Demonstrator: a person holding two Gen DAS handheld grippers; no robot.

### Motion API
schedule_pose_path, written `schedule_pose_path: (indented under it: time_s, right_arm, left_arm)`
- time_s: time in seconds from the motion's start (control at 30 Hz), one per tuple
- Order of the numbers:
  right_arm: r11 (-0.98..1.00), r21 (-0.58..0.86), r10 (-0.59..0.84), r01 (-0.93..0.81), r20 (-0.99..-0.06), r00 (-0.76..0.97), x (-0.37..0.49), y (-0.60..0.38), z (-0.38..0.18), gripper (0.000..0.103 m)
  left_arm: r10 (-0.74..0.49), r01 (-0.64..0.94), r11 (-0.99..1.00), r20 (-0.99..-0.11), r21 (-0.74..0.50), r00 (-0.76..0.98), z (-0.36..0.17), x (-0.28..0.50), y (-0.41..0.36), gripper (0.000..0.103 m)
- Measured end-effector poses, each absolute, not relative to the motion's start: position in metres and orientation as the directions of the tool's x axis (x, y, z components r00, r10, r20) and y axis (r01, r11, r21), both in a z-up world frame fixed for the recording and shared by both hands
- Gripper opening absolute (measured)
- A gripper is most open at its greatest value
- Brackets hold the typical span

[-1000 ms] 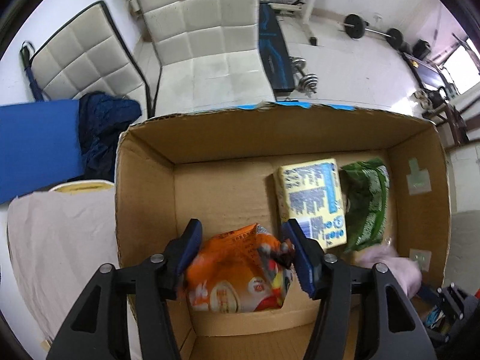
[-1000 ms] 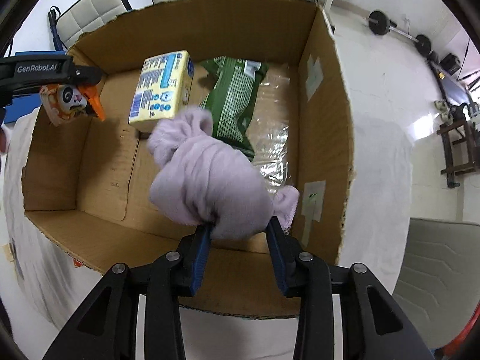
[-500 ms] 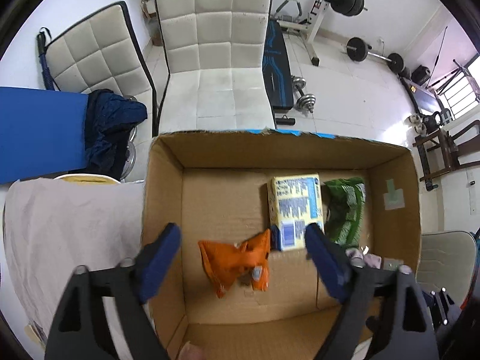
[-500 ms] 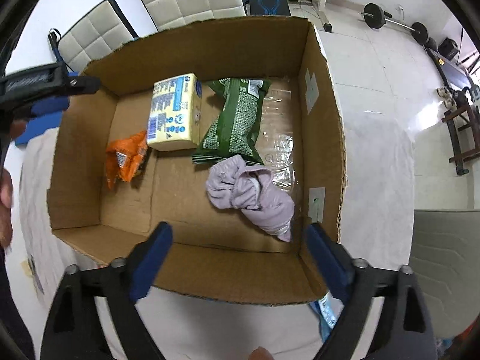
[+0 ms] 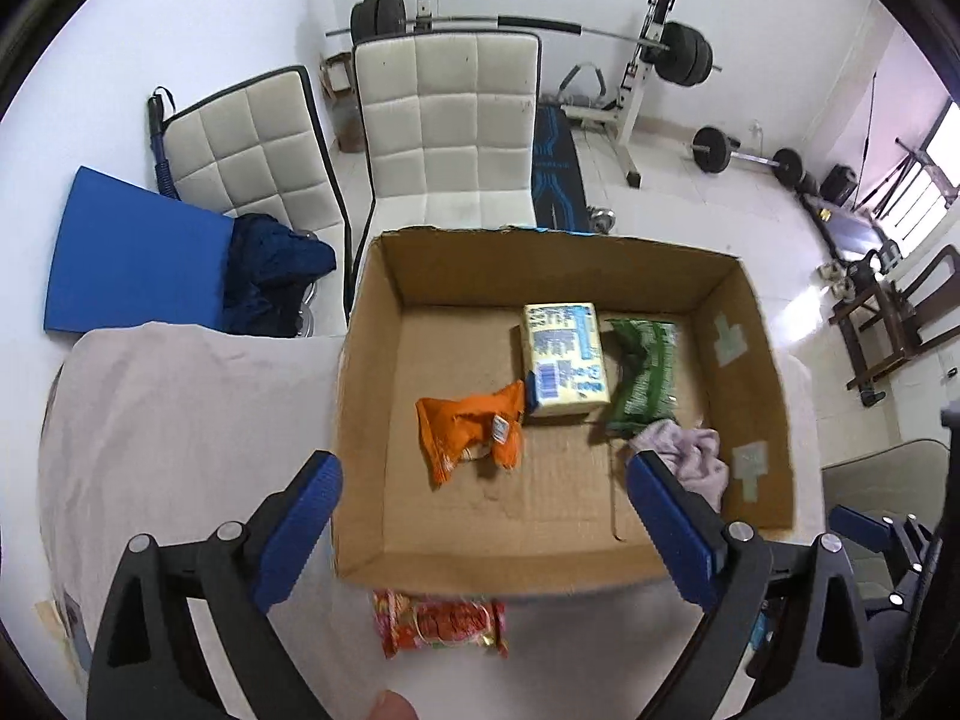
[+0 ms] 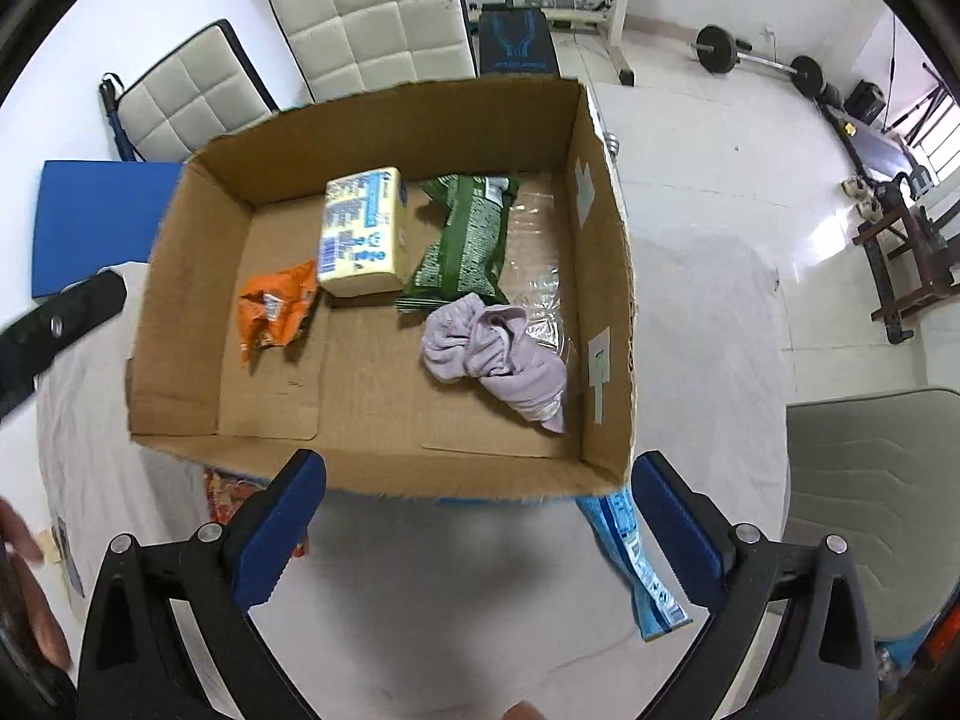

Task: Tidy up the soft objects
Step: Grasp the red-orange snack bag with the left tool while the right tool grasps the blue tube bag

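An open cardboard box (image 5: 360,396) (image 6: 606,276) stands on a white-covered table. In it lie an orange snack bag (image 5: 471,432) (image 6: 273,309), a yellow pack (image 5: 564,360) (image 6: 363,231), a green pack (image 5: 645,375) (image 6: 465,240) and a lilac cloth (image 5: 690,456) (image 6: 498,351). My left gripper (image 5: 483,528) is open and empty above the box's near edge. My right gripper (image 6: 477,522) is open and empty, just in front of the box. A red snack pack (image 5: 441,624) lies on the table before the box.
A blue pack (image 6: 636,564) lies on the table at the box's near right corner. Two white padded chairs (image 5: 444,126) stand behind the table, with a blue mat (image 5: 132,258) and dark cloth to the left. Weights and a bench stand farther back.
Both grippers opened and let go: the orange bag and the lilac cloth now lie in the box. Both grippers have drawn back and up from the box.
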State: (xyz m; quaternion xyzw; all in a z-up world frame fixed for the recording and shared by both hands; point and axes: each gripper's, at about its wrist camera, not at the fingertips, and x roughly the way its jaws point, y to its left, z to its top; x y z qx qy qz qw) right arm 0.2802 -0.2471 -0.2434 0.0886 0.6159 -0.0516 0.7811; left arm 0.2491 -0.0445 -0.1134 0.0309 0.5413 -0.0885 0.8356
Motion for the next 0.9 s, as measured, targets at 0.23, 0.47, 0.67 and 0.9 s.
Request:
schedule_pose_path:
  time_s: [0.23,0.47,0.67,0.9]
  right_arm:
    - [0.982,0.074,0.018,0.172,-0.952,0.305,0.256,-0.233,-0.204,0.103]
    - [0.985,0.086,0.025,0.151,-0.931,0.364,0.236,-0.226,-0.168,0.103]
    - [0.98,0.104,0.031,0.168,-0.922,0.387,0.223,-0.238,-0.16,0.103]
    - [0.953,0.096,0.007,0.288,-0.955,0.297,0.196,-0.291,-0.206,0.103]
  left_arm:
    - [-0.118,0.162,0.985,-0.892,-0.051,0.437,-0.088,0.215,-0.039,0.097]
    - [-0.087,0.142,0.99,-0.866,-0.018,0.492,-0.069,0.191,-0.037,0.097]
    - [-0.056,0.084,0.996,-0.877,-0.017,0.477,-0.081,0.18,-0.024,0.097]
    - [-0.077,-0.103,0.989,-0.971,-0.103,0.227,-0.172,0.175,0.018,0.097]
